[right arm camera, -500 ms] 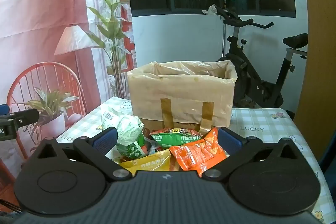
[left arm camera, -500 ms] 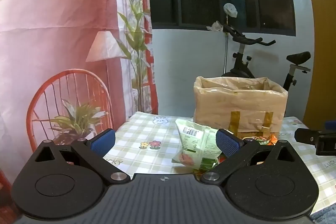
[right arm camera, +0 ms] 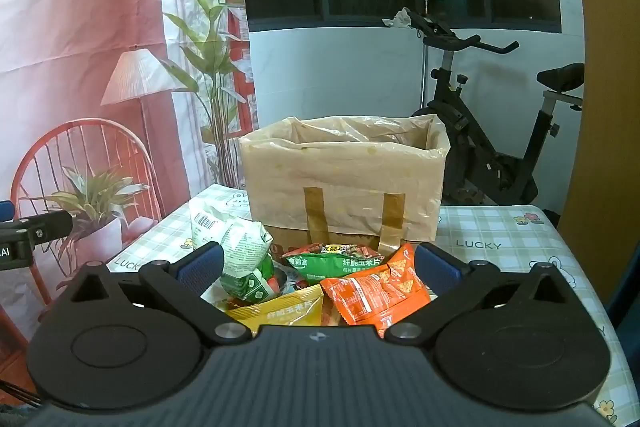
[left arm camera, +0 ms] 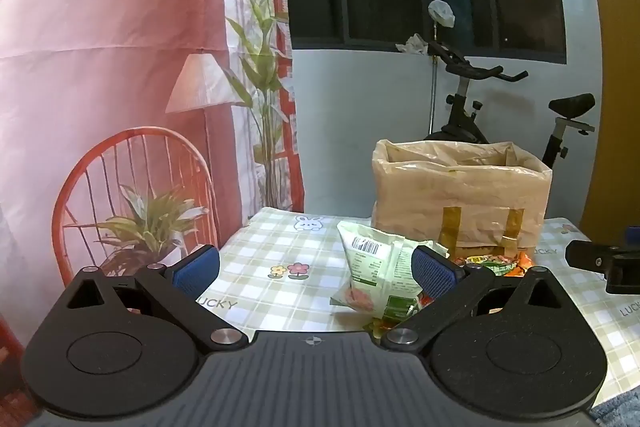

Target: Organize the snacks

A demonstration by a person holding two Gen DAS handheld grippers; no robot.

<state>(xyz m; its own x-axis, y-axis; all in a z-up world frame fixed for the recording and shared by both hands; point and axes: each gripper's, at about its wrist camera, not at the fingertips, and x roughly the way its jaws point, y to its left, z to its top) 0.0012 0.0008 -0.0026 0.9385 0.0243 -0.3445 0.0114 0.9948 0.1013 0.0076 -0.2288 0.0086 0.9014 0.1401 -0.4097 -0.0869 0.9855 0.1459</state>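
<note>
Nothing has shifted in the last half second: both views match the earlier ones, so I judge the sorting has not begun and I am only lining up. Starting at my left, my left claw [left arm camera: 316,269] hangs with its blue pads spread as wide as they go and nothing between them but bare checked tablecloth [left arm camera: 276,247]; the pale green snack bag [left arm camera: 376,275] with the barcode stands just inside and partly behind its right pad, untouched. Beyond that bag stands the plastic-lined cardboard box [left arm camera: 460,195], open at the top, where I take it the snacks should go. Further right, my right claw [right arm camera: 318,265] is also spread wide and empty, hovering near the pile: a green-and-white bag [right arm camera: 244,263] by its left pad, a yellow corn-chip packet [right arm camera: 280,311] nearest me, a green packet [right arm camera: 336,259] beyond it, and an orange chip packet [right arm camera: 376,291] toward its right pad. All lie in front of the box, none inside that I can see.
</note>
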